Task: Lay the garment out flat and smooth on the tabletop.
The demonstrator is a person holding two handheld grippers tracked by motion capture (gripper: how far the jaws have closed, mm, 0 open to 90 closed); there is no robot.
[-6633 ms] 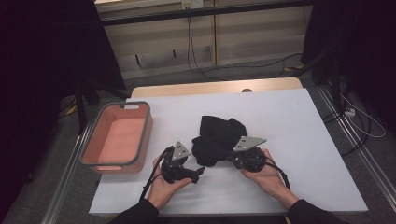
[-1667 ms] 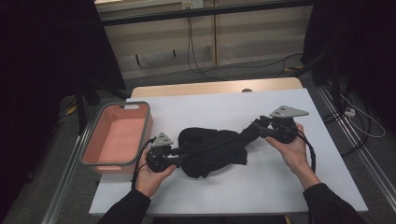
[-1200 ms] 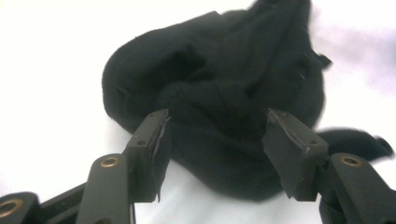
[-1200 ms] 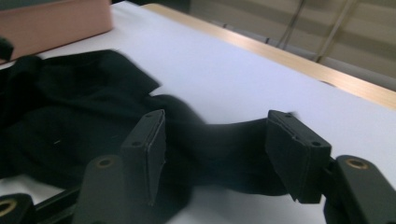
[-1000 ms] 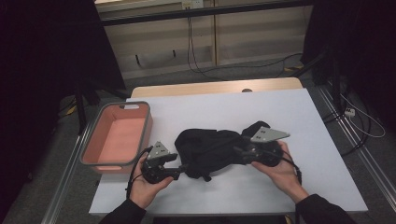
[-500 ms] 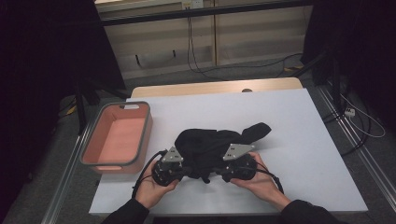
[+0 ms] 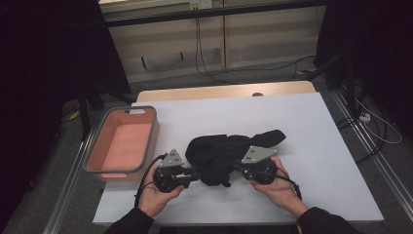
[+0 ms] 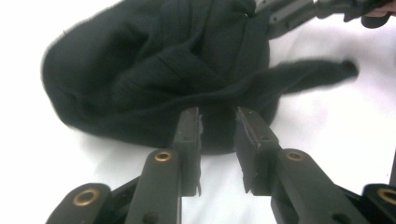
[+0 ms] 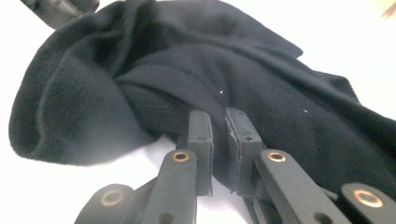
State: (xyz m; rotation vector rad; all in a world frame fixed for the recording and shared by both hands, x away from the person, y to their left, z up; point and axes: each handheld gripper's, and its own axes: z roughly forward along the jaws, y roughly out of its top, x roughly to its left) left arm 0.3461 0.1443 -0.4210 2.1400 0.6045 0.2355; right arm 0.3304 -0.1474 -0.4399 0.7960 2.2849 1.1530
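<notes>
A crumpled black cloth [image 7: 221, 152] lies mid-table, one narrow end trailing to the back right [image 7: 270, 138]. My left gripper [image 7: 196, 172] sits at the cloth's front left edge. In the left gripper view its jaws [image 8: 217, 125] have just been opening and stand apart, with the cloth's hem [image 8: 154, 70] lying between the tips, not pinched. My right gripper [image 7: 234, 168] is at the front right edge. Its jaws [image 9: 218, 128] have just been closing and now pinch a fold of the cloth [image 9: 154, 93].
A pink tray [image 7: 122, 146] with a grey rim stands at the table's left side. The white tabletop [image 7: 321, 156] stretches to the right and behind the cloth. A wooden strip [image 7: 219, 91] borders the far edge, with cables on the floor beyond.
The right gripper came in from the right to the cloth's front edge, near the left gripper. The cloth went from stretched out to bunched, its narrow end left lying at the back right.
</notes>
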